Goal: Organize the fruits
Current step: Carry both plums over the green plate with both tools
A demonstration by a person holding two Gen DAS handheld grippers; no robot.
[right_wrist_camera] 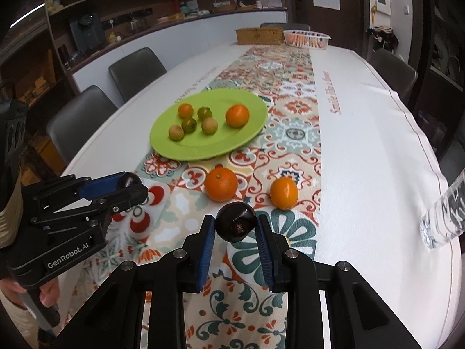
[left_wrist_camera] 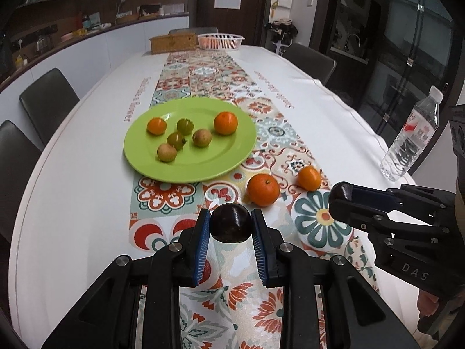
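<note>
A green plate (left_wrist_camera: 232, 157) (right_wrist_camera: 250, 99) on the patterned runner holds two oranges and several small greenish fruits. Two oranges lie on the runner in front of it, a larger one (left_wrist_camera: 263, 189) (right_wrist_camera: 221, 184) and a smaller one (left_wrist_camera: 309, 178) (right_wrist_camera: 284, 193). My left gripper (left_wrist_camera: 231, 228) is shut on a dark plum (left_wrist_camera: 231, 223) above the runner; it shows at the left in the right wrist view (right_wrist_camera: 132, 184). My right gripper (right_wrist_camera: 236, 228) is shut on another dark plum (right_wrist_camera: 236, 224); it shows at the right in the left wrist view (left_wrist_camera: 341, 196).
A clear water bottle (left_wrist_camera: 412, 136) (right_wrist_camera: 444, 221) stands near the table's right edge. A wicker box (left_wrist_camera: 173, 42) and a white basket (left_wrist_camera: 221, 41) sit at the far end. Dark chairs (left_wrist_camera: 48, 101) line the table's sides.
</note>
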